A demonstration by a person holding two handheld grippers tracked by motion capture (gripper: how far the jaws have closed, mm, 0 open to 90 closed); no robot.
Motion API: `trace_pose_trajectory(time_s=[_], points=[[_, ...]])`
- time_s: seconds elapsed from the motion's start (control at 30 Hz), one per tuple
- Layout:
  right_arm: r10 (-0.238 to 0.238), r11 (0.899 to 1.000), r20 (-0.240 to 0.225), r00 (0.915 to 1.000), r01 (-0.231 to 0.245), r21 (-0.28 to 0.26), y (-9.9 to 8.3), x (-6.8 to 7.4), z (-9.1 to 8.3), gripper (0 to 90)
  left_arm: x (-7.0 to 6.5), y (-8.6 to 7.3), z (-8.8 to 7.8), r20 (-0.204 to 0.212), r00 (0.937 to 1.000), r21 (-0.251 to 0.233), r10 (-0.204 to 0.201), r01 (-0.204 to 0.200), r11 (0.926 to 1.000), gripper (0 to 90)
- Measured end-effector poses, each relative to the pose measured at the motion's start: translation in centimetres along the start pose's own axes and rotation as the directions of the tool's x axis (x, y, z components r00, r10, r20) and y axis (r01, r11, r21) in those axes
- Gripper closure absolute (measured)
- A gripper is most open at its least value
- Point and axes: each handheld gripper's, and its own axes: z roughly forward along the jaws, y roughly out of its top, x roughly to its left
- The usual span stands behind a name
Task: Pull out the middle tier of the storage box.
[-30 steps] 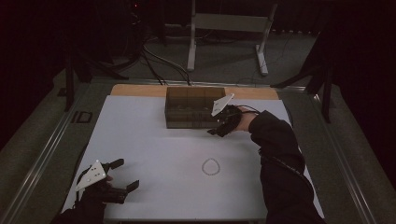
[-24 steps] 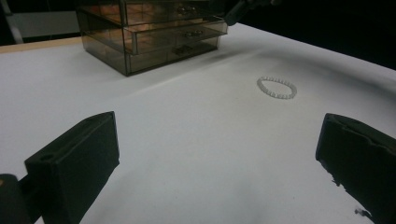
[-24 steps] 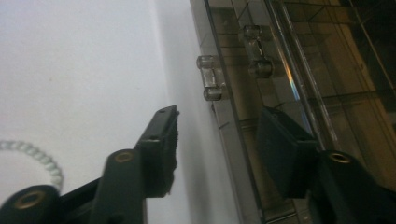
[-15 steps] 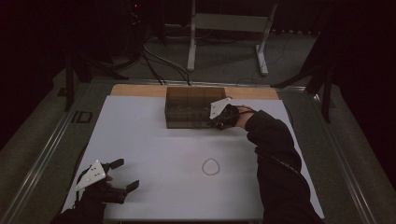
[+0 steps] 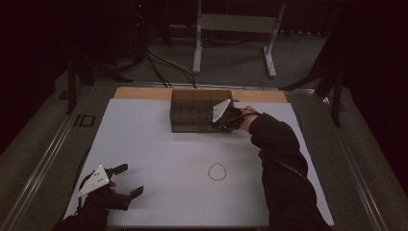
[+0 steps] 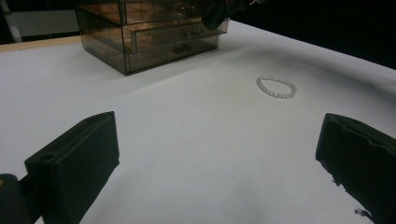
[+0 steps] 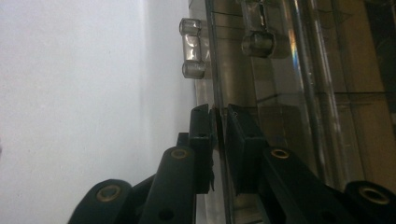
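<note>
Black jaws of the left gripper (image 5: 127, 182) stand wide apart at the near left corner of the white table sheet (image 5: 159, 159), with nothing between them; it sits where it sat a second ago. In the left gripper view the same jaws frame bare sheet, released and idle.

Farther in, near the middle of the sheet, a small bead bracelet (image 5: 217, 172) lies flat as a pale ring, well apart from both grippers and unmoved since the earlier frames. In the left gripper view it (image 6: 276, 87) lies beyond the right-hand jaw, short of the box.

At the far edge stands the smoky clear drawer box (image 5: 195, 109), with one drawer (image 6: 175, 32) on its right side pulled slightly out of the front. A second ago the right gripper (image 5: 222, 120) hung just beside the box's right front corner with its jaws spread; since then it has slid in against the box front, and its jaws have just been closing. In the right gripper view the two pads (image 7: 201, 135) now pinch the thin clear front panel of the drawer (image 7: 219, 93) edge-on, below its clear knob handle (image 7: 192, 48).
</note>
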Motion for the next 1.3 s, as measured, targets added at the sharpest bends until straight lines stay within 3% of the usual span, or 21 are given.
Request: trace_pose_trajectory(time_s=[0.5,1.3], points=[[0.024,1.0,-0.07,0.9973,-0.024,-0.004,0.1,-0.4,0.0,85.1,0.0,0.0,0.0,-0.003,1.0,0.002,0.0,0.0,1.0,1.0],[0.012,0.999,-0.154,0.9879,-0.019,-0.046,-0.1,1.5,-0.9,87.2,0.0,0.0,0.0,-0.005,1.0,0.005,0.004,-0.004,1.0,1.0]])
